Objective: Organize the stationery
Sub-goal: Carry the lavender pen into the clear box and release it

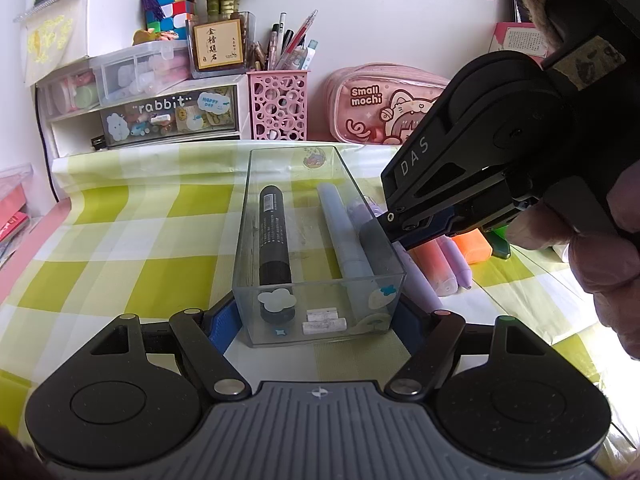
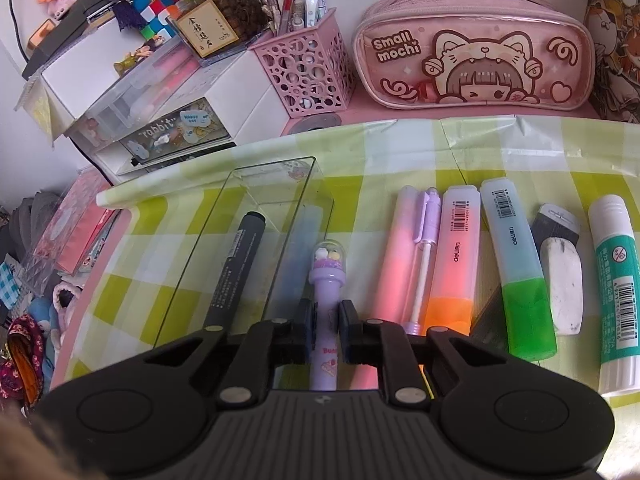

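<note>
A clear box (image 1: 248,216) stands lengthwise on the green checked cloth. My left gripper (image 1: 316,322) is shut on its near end, one blue pad on each side wall. In the box lie a black marker (image 1: 274,232), a grey-blue pen (image 1: 344,232) and a purple pen (image 1: 362,210) with a domed top. My right gripper (image 1: 396,236) reaches into the box from the right. In the right wrist view the purple pen (image 2: 328,276) lies between the fingers of my right gripper (image 2: 326,328), which stand slightly apart from it, open.
Right of the box lie a pink pen (image 2: 396,264), an orange highlighter (image 2: 452,272), a green highlighter (image 2: 520,272), an eraser (image 2: 564,280) and a glue stick (image 2: 616,288). Behind stand a pink pencil case (image 2: 472,48), a pink pen holder (image 2: 308,68) and drawers (image 2: 180,128).
</note>
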Demonstrator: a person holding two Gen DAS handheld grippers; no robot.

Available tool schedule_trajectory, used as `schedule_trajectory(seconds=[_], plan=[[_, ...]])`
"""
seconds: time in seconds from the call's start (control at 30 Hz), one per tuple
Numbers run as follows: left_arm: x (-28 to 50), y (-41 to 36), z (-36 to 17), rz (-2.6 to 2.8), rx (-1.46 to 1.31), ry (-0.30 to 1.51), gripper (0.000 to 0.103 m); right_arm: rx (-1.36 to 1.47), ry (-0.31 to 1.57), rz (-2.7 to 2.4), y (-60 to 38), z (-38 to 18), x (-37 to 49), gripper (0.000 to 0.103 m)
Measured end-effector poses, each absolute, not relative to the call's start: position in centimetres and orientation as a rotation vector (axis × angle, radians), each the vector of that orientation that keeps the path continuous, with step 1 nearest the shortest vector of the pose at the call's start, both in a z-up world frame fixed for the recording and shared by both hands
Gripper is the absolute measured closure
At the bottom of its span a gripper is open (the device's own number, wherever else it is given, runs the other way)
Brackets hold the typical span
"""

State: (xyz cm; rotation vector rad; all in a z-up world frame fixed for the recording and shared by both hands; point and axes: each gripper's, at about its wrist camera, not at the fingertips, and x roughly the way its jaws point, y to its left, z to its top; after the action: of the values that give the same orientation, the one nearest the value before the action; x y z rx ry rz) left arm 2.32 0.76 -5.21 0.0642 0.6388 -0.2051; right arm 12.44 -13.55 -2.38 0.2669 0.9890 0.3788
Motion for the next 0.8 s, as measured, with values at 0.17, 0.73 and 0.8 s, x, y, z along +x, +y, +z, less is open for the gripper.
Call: schedule_trajectory(seconds=[0.17,0.73,0.8], plan=[[2.3,0.7,-5.2,-0.205,0.064,0.639,0.028,0.317,0.971,0.355,-14.5,-1.9,12.3,0.082],[2.3,0.8,-5.2,-0.205,0.064,0.639,0.028,0.446,0.891,0.394,-14.2,1.9,12.8,0.082],[2.3,0.8,-5.2,-0.205,0.064,0.638,0.028,0.45,0.895,0.397,-13.8,1.9,13.1,0.082]])
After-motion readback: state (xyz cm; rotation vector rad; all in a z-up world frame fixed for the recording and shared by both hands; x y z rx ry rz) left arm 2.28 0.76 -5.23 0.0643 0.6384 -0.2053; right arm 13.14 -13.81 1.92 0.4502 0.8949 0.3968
